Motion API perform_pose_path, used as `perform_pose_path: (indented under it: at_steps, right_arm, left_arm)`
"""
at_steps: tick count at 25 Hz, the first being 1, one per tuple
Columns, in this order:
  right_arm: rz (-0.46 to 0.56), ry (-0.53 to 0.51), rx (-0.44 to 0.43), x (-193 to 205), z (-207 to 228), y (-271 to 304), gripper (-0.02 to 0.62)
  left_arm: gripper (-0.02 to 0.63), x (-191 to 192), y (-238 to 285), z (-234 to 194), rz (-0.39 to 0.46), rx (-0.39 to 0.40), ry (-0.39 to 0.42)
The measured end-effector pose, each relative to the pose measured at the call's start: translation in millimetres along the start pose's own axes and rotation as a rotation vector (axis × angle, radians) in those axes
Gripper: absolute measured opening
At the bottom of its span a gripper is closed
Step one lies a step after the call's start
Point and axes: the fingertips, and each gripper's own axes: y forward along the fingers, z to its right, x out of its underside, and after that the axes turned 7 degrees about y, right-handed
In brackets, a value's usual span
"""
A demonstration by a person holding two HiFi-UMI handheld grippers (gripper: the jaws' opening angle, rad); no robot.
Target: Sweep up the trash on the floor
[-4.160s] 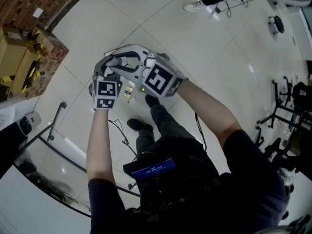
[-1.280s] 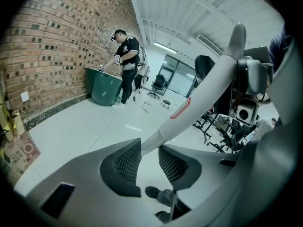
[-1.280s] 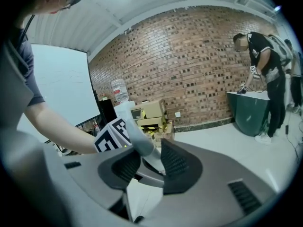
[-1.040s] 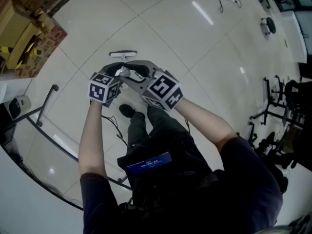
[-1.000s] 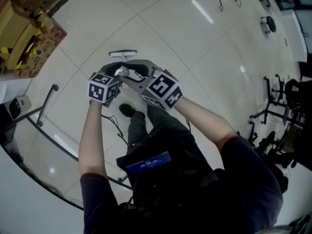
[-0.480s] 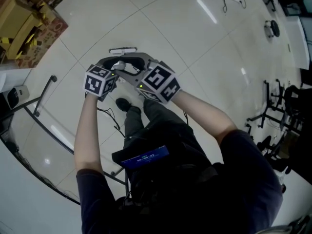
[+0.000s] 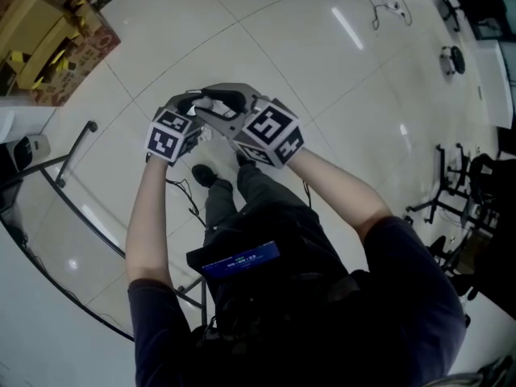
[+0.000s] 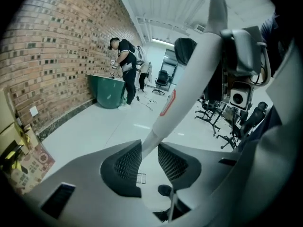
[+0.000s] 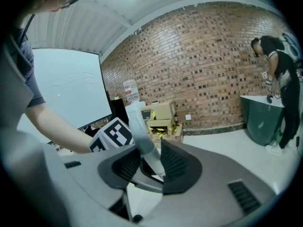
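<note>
Little has changed in the last second. Our left tool (image 8: 149,162) and right tool (image 9: 150,164) sit side by side at the centre of the head view, as they did a second ago. Each is clamped on the white handle (image 8: 189,74), which runs between its pads, and neither grip has loosened.

What did shift is our view. The boxes (image 7: 48,31) have slid further into the upper left corner. The pale bar that lay on the floor (image 7: 266,47) just above the tools half a second ago no longer shows in the head view. The tools probably cover it now.

The left gripper view does show a small pale piece (image 8: 140,178) on the floor, low in the frame between the pads and near our shoe (image 8: 164,190). It may be that same bar. We cannot tell whether it is trash or part of the sweeper.

We judge that no stroke has started and that we are only lining up over that spot.
</note>
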Motion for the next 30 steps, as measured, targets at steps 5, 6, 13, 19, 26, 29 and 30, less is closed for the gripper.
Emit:
perform_pose_path:
  at_steps: [5, 6, 13, 19, 26, 29, 30]
  right_arm:
    - [0.103, -0.07, 0.018, -16.0, 10.4, -7.9, 0.138]
    - [0.116, -0.086, 0.018, -20.4, 12.1, -8.2, 0.135]
    - [0.219, -0.185, 0.01, -58.4, 9.3, -24.2, 0.121]
    - [0.288, -0.256, -0.058, -99.4, -20.3, -52.7, 0.123]
    - [0.359, -0.258, -0.199, -149.0, -48.7, -80.2, 0.126]
    - [0.381, -0.24, -0.258, -165.8, -62.3, -95.4, 0.124]
    - [0.382, -0.233, -0.276, -170.5, -67.4, -99.7, 0.124]
  left_arm:
    - [0.097, -13.9, 0.2, 0.0, 0.045, -0.021, 0.071]
    - [0.094, -17.0, -1.0, -1.1, 0.053, -0.024, 0.081]
    - [0.077, -50.9, -15.7, 3.1, 0.083, -0.084, 0.245]
    - [0.077, -93.6, -48.7, 14.5, 0.132, -0.14, 0.303]
    - [0.075, -134.5, -96.4, 21.8, 0.2, -0.242, 0.292]
    - [0.077, -144.4, -118.3, 32.7, 0.235, -0.266, 0.236]
    - [0.077, -146.9, -126.1, 36.9, 0.244, -0.273, 0.218]
